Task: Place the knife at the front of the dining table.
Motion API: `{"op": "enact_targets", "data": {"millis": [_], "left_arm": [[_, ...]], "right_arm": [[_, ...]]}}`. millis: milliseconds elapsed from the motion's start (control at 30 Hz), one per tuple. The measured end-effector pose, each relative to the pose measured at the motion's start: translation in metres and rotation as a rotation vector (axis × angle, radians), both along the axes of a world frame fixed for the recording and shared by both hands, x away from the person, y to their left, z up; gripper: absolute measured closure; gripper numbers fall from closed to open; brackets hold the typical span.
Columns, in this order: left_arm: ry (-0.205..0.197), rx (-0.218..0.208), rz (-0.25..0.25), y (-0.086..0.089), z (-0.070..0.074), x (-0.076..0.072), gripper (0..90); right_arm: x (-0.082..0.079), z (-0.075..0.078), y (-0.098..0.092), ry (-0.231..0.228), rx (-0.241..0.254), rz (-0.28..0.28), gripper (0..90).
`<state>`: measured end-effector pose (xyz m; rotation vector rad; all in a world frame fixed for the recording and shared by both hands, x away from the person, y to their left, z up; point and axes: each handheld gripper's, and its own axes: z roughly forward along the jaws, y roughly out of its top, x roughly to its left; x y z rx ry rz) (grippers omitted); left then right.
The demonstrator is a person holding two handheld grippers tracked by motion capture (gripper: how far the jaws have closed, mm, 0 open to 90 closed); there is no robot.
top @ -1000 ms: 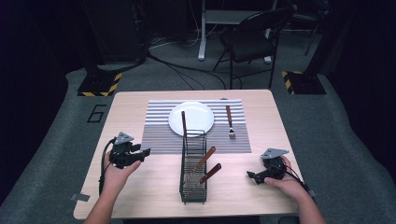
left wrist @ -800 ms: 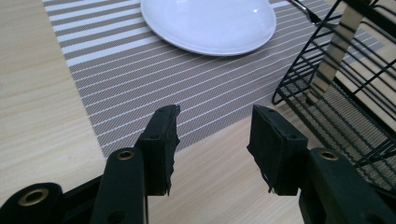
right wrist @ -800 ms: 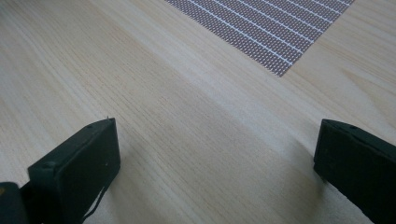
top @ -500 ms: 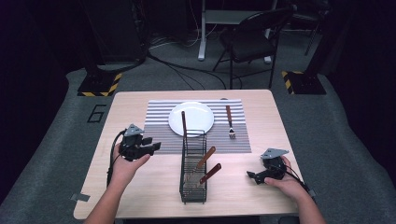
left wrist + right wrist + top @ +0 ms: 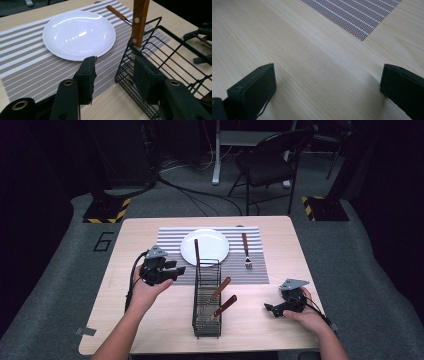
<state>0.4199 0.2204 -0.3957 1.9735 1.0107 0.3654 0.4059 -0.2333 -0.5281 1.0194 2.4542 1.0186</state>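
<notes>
I have moved my left gripper in from nine o'clock; its jaws gape wide, holding nothing, beside the wire cutlery basket where a wooden-handled utensil stands upright. My right gripper rests open at four o'clock. A pick looks near.
</notes>
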Motion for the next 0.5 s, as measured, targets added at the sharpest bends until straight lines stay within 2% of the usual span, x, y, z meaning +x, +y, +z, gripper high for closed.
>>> {"op": "enact_targets", "data": {"millis": [367, 500], "left_arm": [[0.003, -0.013, -0.029, -0.017, 0.002, 0.009, 52.6], [0.012, -0.021, -0.046, -0.024, 0.001, 0.012, 56.3]], "right_arm": [[0.000, 0.000, 0.000, 0.000, 0.001, -0.001, 0.0], [0.000, 0.000, 0.000, 0.000, 0.000, 0.001, 0.0]]}}
